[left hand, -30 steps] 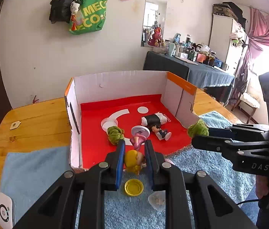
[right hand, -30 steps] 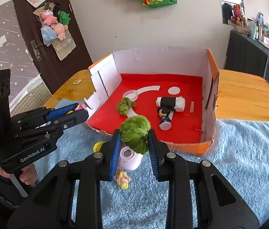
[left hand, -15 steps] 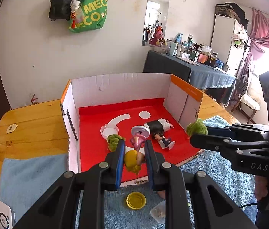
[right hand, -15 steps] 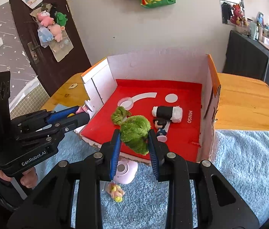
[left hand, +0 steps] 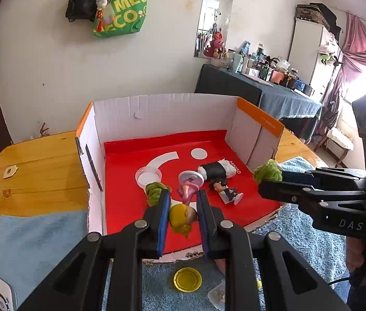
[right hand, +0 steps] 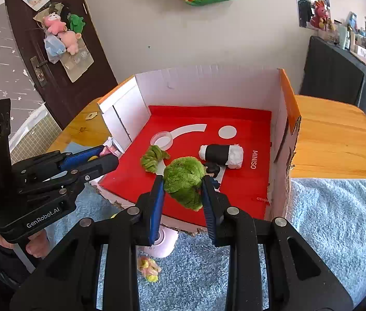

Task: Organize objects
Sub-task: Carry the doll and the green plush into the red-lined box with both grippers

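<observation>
Red-floored white cardboard box (left hand: 157,114) sits open on the wooden surface (left hand: 40,160) — we carry both toys over its near edge to drop them in. Left tongs (left hand: 183,208) clamp the yellow-haired pink figurine (left hand: 180,219); right tongs (right hand: 183,189) clamp the fuzzy green plush (right hand: 184,178).

Green tote bag (left hand: 120,13) on wall; plush toys (right hand: 61,35) on door

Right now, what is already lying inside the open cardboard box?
On the cardboard box's red floor: a clear round lid, a small green plush, a black-and-white roll and a dark-haired figurine. The held green plush covers most of that figurine in the right view.
</observation>
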A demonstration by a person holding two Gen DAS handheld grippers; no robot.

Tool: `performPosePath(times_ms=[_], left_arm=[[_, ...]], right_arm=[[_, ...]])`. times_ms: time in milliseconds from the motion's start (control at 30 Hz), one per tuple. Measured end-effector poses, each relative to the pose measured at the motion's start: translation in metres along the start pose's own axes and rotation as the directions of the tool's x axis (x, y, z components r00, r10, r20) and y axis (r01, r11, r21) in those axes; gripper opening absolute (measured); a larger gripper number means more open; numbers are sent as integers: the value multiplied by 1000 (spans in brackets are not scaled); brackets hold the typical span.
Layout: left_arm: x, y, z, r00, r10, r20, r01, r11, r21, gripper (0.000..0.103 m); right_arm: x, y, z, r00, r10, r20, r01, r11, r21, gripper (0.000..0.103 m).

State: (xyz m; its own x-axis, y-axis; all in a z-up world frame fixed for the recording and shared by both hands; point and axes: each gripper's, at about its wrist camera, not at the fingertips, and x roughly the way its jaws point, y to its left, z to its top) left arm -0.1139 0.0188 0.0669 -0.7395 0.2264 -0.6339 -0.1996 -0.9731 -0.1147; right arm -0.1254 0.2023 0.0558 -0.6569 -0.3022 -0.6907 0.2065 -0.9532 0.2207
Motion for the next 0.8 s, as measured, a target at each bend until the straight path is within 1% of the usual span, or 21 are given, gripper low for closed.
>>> performPosePath(times_ms=[200, 500, 800], left_arm=[[7, 3, -2, 1000, 6, -19, -6, 1000, -3, 21], [24, 2, -13, 997, -1, -81, 0, 1000, -6, 21], [35, 9, -17, 993, 5, -116, -7, 1000, -17, 21]], right_arm=[[9, -1, -1, 1000, 5, -18, -5, 1000, 2, 27], [23, -2, -4, 998, 24, -57, -23, 1000, 7, 27], [37, -4, -3, 995, 39, -90, -38, 999, 13, 27]])
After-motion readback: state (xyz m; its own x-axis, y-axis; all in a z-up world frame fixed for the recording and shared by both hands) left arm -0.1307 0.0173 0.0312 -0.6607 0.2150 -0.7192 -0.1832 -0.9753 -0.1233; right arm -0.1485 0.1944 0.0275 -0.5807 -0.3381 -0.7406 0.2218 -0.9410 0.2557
